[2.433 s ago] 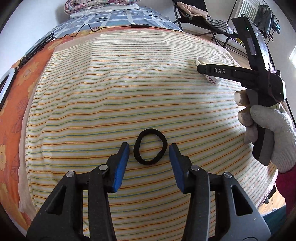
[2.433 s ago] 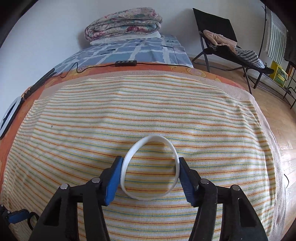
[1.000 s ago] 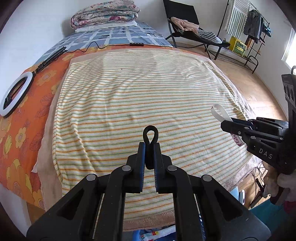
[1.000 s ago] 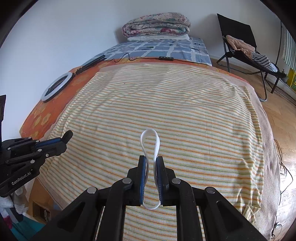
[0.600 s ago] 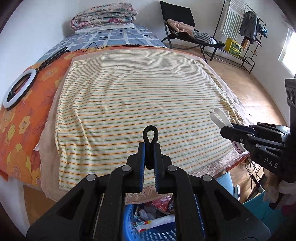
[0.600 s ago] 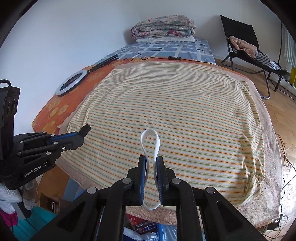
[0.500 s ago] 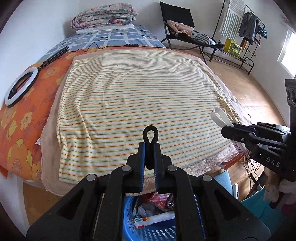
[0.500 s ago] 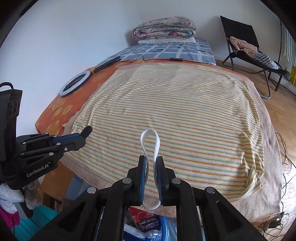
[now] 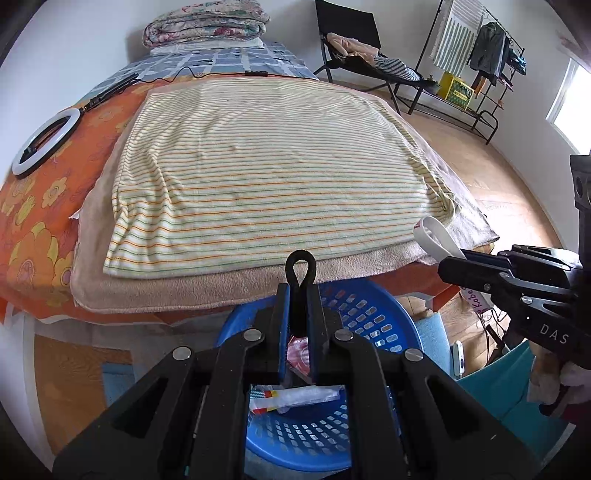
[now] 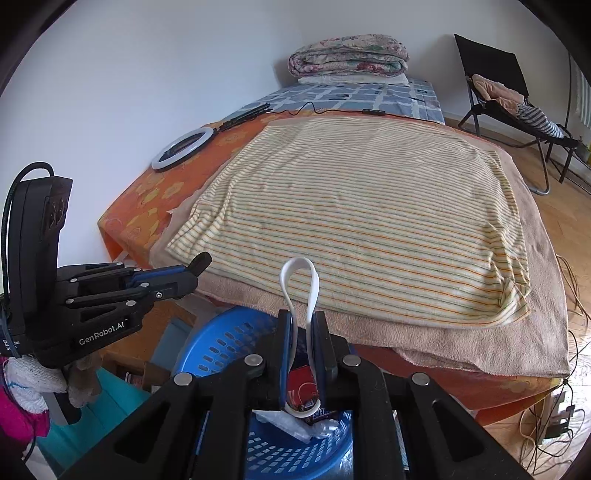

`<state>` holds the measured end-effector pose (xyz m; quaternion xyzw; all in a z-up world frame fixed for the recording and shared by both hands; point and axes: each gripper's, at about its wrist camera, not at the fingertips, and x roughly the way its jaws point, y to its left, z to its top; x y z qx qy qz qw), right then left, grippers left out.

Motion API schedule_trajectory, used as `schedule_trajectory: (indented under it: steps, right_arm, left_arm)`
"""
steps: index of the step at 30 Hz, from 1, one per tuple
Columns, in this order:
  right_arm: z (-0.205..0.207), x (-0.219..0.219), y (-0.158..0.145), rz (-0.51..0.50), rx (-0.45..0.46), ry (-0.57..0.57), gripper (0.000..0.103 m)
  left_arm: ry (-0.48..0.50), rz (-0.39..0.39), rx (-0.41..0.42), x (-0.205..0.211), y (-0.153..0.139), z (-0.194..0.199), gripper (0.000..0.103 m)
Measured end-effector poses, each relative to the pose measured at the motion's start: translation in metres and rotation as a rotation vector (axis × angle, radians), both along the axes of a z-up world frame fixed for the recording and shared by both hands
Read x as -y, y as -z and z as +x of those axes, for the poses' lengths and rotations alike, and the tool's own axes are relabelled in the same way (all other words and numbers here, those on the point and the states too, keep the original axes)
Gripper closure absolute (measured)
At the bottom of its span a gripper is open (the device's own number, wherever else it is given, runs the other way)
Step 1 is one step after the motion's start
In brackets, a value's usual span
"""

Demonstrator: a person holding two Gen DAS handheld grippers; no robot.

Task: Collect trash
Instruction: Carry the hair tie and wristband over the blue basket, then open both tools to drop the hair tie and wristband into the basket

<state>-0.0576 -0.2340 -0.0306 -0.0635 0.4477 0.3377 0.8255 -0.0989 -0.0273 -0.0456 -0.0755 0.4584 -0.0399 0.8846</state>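
The left gripper (image 9: 298,317) fills the bottom of the view, its two jaws pressed together on a black band (image 9: 301,275) that stands up from them in a small loop. Directly below sits a blue basket (image 9: 373,314) with perforated walls, holding wrappers (image 9: 295,397). Beyond it lies a bed with a striped towel (image 9: 266,173) spread over a beige blanket (image 9: 177,291) and an orange flowered sheet (image 9: 33,229). A ring light (image 9: 44,142) rests on the sheet at the left. At the right edge, the right gripper (image 9: 448,264) reaches in, clamping a white band (image 9: 437,238). Far behind are folded quilts (image 9: 205,24), a black chair (image 9: 351,33) and a clothes rack (image 9: 480,48).
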Motion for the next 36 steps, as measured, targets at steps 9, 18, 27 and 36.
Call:
schedule_trajectory:
  steps: [9,18,27,36]
  right_arm:
    - [-0.026,0.000,0.026,-0.040,-0.054,-0.030,0.093]
    - [-0.032,-0.003,0.047,-0.062,-0.092,-0.038,0.089]
    - [-0.031,-0.006,0.068,-0.086,-0.128,-0.033,0.083]
    - [-0.025,-0.004,0.077,-0.091,-0.151,-0.018,0.076]
  left_arm:
    - [0.009,-0.002,-0.057,0.007,0.026,-0.015,0.097]
    - [0.007,-0.004,-0.109,0.006,0.050,-0.016,0.097]
    - [0.011,-0.008,-0.178,0.004,0.075,-0.015,0.097]
    - [0.029,-0.001,-0.227,0.011,0.090,-0.016,0.097]
